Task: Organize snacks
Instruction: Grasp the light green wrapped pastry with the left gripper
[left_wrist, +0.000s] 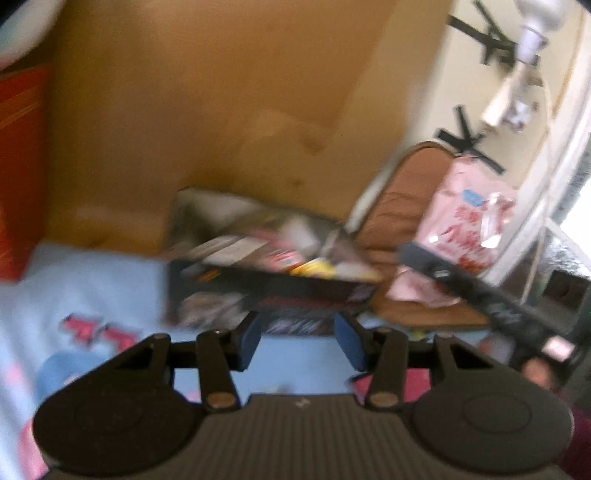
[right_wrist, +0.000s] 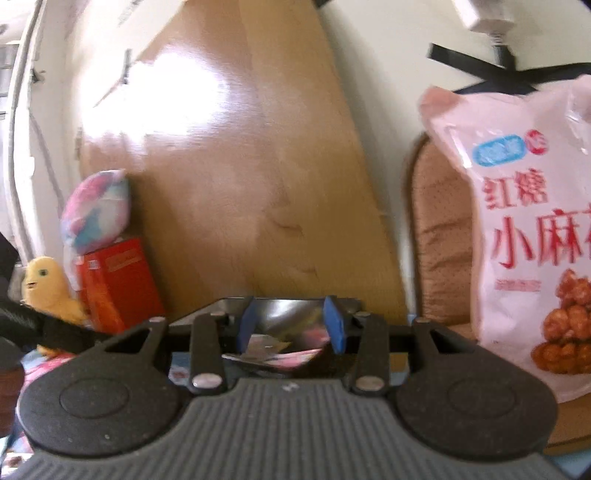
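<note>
A dark open box (left_wrist: 258, 291) with several snack packets (left_wrist: 280, 254) in it stands on the blue bedding against a brown board. My left gripper (left_wrist: 298, 341) hovers just in front of the box, open, with nothing between its blue pads. The right gripper (right_wrist: 291, 328) is at the box's rim (right_wrist: 229, 304), looking into it at the loose packets (right_wrist: 280, 354). It is open and its pads touch nothing. A big pink snack bag (right_wrist: 535, 240) leans on a brown cushion (right_wrist: 439, 229) to the right of the box. The left wrist view is blurred.
A red carton (right_wrist: 118, 280), a yellow plush toy (right_wrist: 48, 288) and a pastel pillow (right_wrist: 96, 210) crowd the left of the brown board (right_wrist: 236, 184). The other gripper's dark body (left_wrist: 480, 295) crosses the left wrist view, right of the box. Patterned blue bedding (left_wrist: 92, 280) lies underneath.
</note>
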